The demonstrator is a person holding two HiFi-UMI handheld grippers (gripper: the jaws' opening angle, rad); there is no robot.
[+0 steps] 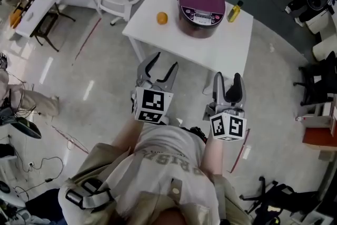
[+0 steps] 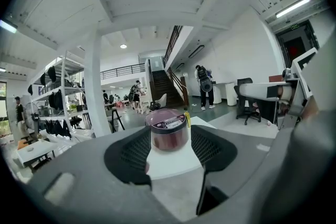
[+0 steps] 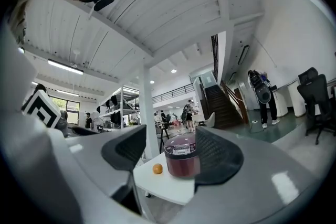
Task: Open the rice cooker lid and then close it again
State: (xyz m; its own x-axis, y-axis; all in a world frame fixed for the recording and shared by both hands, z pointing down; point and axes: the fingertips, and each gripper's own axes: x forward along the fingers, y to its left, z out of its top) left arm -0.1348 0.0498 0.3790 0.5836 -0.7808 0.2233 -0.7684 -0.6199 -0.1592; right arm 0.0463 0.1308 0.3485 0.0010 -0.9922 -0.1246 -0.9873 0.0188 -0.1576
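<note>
Left gripper (image 1: 162, 67) and right gripper (image 1: 227, 82) hang low in the head view, jaws partly apart with nothing between them, well short of the white table (image 1: 231, 50). On it, at upper centre, sits the purple rice cooker (image 1: 200, 8), lid down, with an orange (image 1: 162, 18) to its left and a yellow bottle (image 1: 234, 10) to its right. The cooker looks heavy and rigid, its domed lid smooth and likely slippery — the latch by the front panel seems the place to press.

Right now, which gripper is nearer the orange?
Left. The left gripper is short of the table, on the side of the orange; the right gripper is farther back and rightward.
</note>
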